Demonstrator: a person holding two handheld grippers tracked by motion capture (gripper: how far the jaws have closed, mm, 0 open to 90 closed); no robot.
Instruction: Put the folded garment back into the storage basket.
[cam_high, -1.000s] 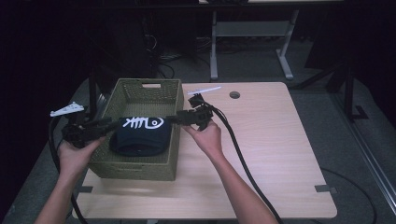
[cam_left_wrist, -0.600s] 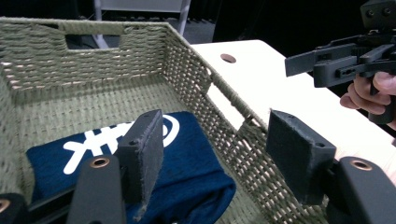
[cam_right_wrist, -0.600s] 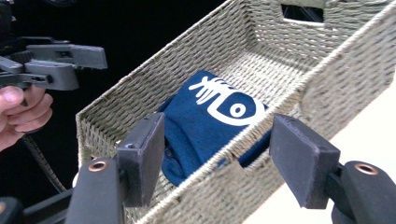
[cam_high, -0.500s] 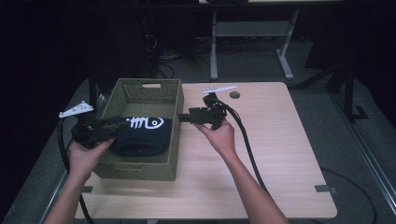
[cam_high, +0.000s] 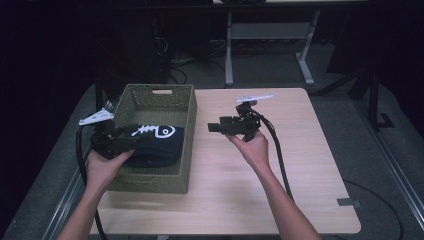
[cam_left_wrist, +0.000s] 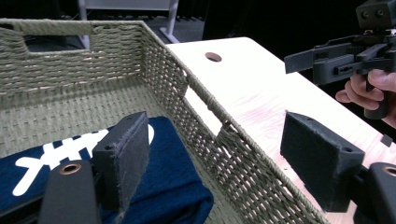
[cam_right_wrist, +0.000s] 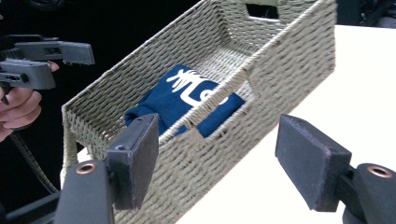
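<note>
An olive woven basket (cam_high: 186, 125) stands on the left half of the wooden table (cam_high: 310, 165). Inside lies a folded navy garment (cam_high: 162, 145) with a white print, also seen in the left gripper view (cam_left_wrist: 173, 163) and the right gripper view (cam_right_wrist: 187, 100). My left gripper (cam_high: 133, 137) hovers at the basket's left side over the garment's end. Its jaws have just been opening and stand wide (cam_left_wrist: 217, 126), pressing on nothing. My right gripper (cam_high: 210, 127) hangs above the table just right of the basket and points at it. Its jaws have also just been opening, with nothing between them (cam_right_wrist: 218, 128).
A round cable hole (cam_left_wrist: 213, 57) sits in the tabletop beyond the basket. A dark tape mark (cam_high: 347, 202) lies near the table's front right corner. Thick black cables trail from both grippers toward the person. A desk frame (cam_high: 230, 45) stands on the floor behind.
Both grippers were at the garment in the basket a second ago. The left has let go and drawn back left; the right has pulled out over the table. The garment stays in the basket.
</note>
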